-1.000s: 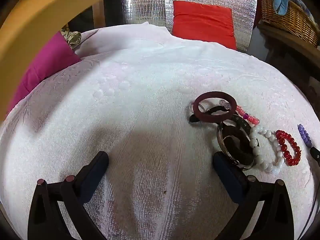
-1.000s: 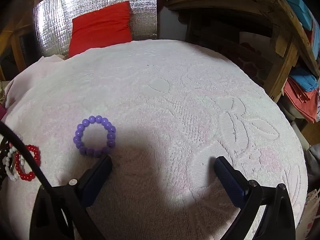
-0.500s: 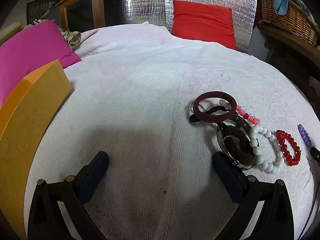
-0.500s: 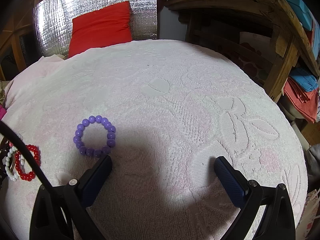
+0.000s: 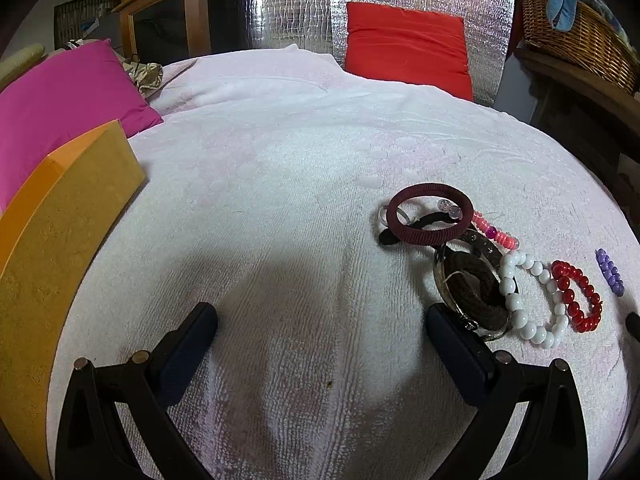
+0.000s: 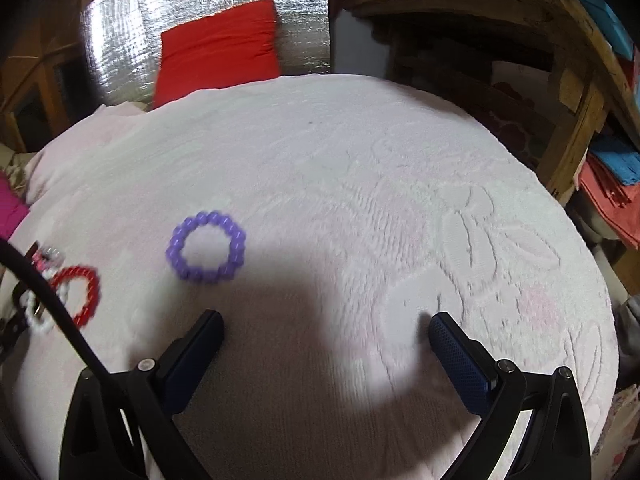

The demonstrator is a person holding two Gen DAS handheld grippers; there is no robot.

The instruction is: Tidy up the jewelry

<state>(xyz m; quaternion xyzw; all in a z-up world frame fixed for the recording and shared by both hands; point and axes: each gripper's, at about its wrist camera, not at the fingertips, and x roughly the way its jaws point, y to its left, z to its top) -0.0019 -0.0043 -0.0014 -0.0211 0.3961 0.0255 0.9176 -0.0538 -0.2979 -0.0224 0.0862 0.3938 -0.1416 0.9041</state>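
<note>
- Left gripper (image 5: 322, 322): fingers spread wide over a white towel (image 5: 280, 200), nothing between them.
- Just ahead of its right finger (image 5: 452, 344) lies a heap of jewelry: a metal bangle (image 5: 442, 280) with a brown band (image 5: 476, 292) inside it, touching that fingertip.
- Farther ahead sits a maroon band (image 5: 430, 220), overlapping a black tie (image 5: 400, 232) and a pink bead strand (image 5: 494, 234).
- Right of that finger: a white bracelet (image 5: 528, 300), then a red bracelet (image 5: 578, 296) touching it, then a purple bracelet (image 5: 610, 272) a little apart.
- Far left of the left finger (image 5: 192, 344), an orange box (image 5: 60, 216) rests against a pink pillow (image 5: 60, 96).
- Right gripper (image 6: 326, 334): fingers spread wide, holding nothing.
- The purple bracelet (image 6: 206, 248) lies flat ahead of its left finger (image 6: 198, 346), near but not touching.
- The view is blurred.
</note>
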